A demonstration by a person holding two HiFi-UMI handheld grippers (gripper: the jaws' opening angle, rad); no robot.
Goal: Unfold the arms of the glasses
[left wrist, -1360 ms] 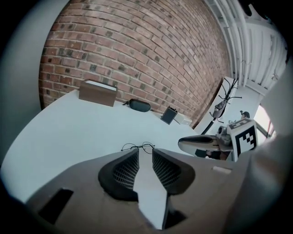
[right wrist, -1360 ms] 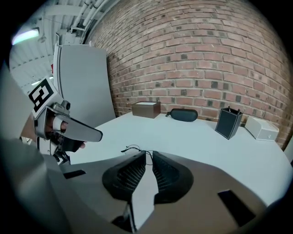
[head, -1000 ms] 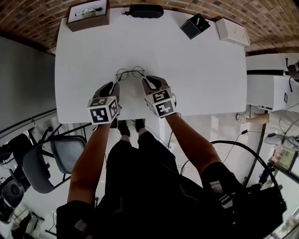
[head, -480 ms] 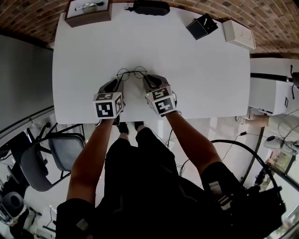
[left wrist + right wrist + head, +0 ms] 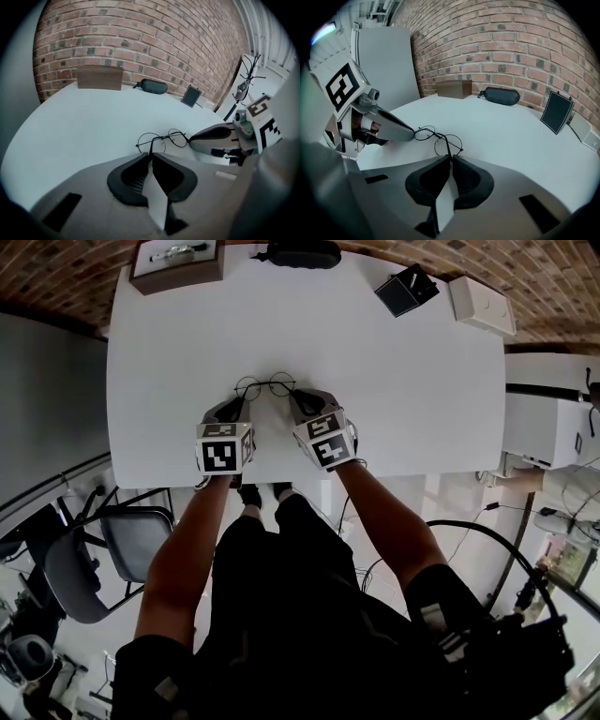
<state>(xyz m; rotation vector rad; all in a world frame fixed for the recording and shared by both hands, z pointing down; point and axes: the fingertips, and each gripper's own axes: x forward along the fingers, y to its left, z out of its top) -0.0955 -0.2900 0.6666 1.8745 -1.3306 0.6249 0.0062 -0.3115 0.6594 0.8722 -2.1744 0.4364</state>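
Observation:
Thin round wire glasses (image 5: 263, 385) lie on the white table (image 5: 394, 381), near its front edge. My left gripper (image 5: 240, 402) is at their left end. In the left gripper view its jaws are closing, and the tips (image 5: 151, 154) pinch the thin arm that runs back from the glasses (image 5: 164, 139). My right gripper (image 5: 293, 398) is at the right end. In the right gripper view its tips (image 5: 451, 158) are shut on the other arm of the glasses (image 5: 443, 140). Each gripper shows in the other's view, beside the lenses.
At the table's far edge stand a brown box (image 5: 176, 263), a black glasses case (image 5: 303, 253), a small black stand (image 5: 404, 292) and a white box (image 5: 481, 304). A brick wall lies behind. A chair (image 5: 103, 559) is on the floor at the left.
Both grippers have sunk and come forward until their tips meet the ends of the glasses. The glasses have stayed in place.

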